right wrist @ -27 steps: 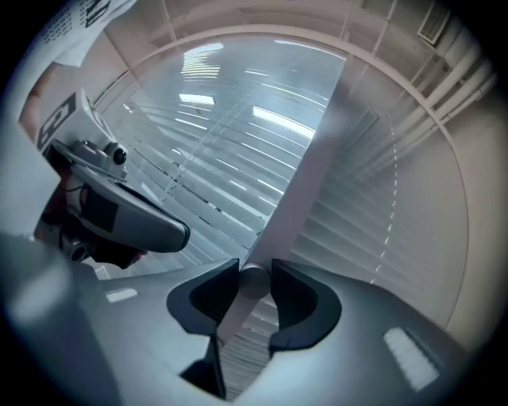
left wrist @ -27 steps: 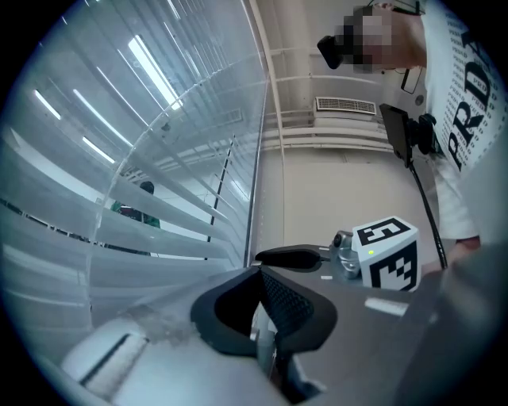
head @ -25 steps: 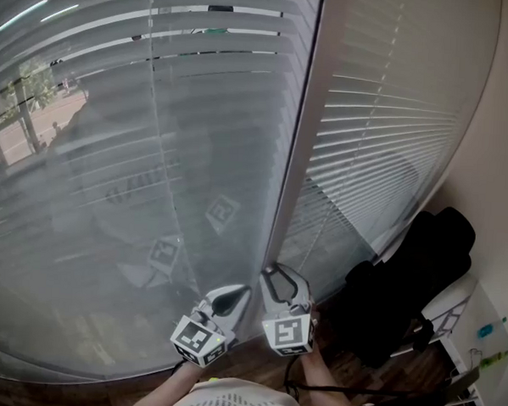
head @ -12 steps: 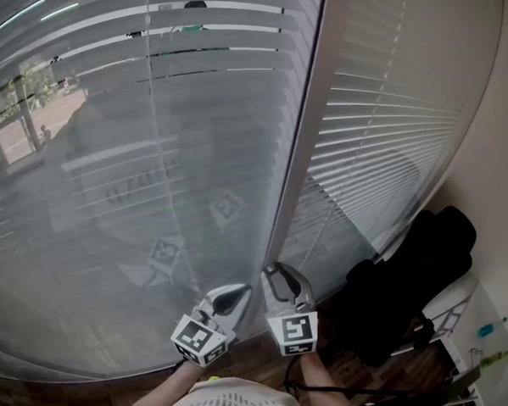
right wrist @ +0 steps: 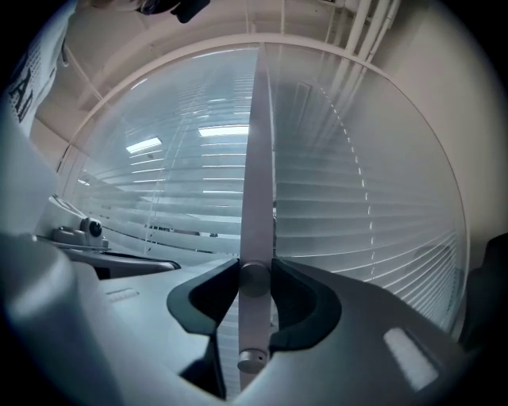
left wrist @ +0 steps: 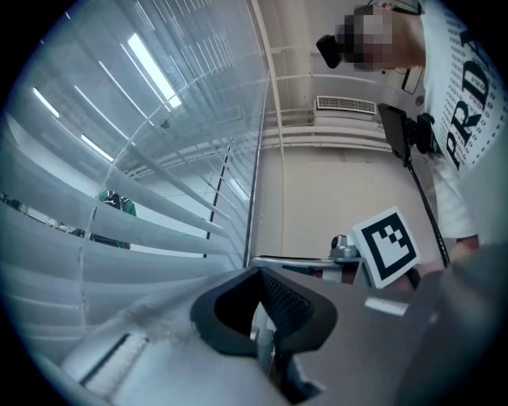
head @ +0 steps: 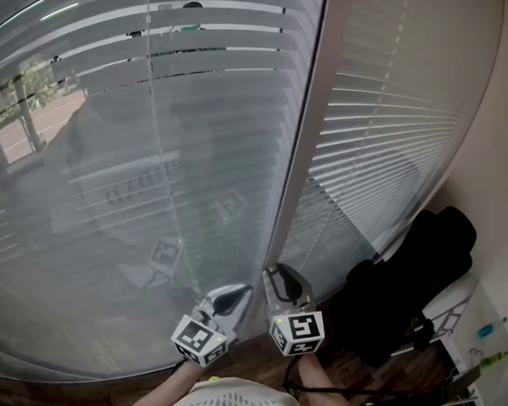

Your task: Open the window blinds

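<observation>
Holding upright tilt wand clamped in right tool, long axis vertical along blinds; left tool pinched together, empty, just beside on left.

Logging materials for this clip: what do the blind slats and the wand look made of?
Slats: pale, smooth, thin strips with a soft sheen, probably painted aluminium or plastic. Wand: whitish matte rod with a rounded end cap, likely plastic.
</observation>
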The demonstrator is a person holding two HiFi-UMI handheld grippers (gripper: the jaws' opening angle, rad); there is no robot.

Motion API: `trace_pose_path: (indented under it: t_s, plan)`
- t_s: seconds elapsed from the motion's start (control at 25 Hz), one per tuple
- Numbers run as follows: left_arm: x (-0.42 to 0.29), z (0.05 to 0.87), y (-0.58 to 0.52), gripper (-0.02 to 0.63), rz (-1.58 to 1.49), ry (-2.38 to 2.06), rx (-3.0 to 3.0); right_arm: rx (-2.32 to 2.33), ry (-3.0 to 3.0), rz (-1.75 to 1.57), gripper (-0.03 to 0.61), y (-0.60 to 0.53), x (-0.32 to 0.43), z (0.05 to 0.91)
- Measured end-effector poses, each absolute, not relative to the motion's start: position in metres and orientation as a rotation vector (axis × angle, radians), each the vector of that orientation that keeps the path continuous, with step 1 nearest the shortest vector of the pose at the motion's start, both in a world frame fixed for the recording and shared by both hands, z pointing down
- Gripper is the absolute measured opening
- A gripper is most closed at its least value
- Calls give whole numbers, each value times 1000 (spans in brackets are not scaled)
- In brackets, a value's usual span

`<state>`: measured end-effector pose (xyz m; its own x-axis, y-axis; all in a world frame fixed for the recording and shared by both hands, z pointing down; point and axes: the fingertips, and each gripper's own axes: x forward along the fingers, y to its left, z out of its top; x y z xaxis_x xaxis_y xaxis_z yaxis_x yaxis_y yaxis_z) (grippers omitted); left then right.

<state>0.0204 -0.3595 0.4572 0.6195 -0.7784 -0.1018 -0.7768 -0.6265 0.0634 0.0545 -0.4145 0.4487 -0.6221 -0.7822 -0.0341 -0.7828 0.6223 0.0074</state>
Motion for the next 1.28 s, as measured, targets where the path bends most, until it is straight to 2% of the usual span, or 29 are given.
trace_pose_path:
  t_s: [0.44,1.0,1.12,1.28]
  plan:
    - [22,460,-361,-8,-192,-1332,2817,-1280,2685,-295,135,-416,58,454]
    - [23,461,-361,-8,-185,-1326,2816,-1256,2674,-322,137,-418,57,456]
    - [22,461,-360,-8,-186,-1326,2816,-1286,2736,-207,137,-417,57,454]
    - [22,460,-360,-8,-186,-1331,2816,-1368,2869,190,138,-411,54,447]
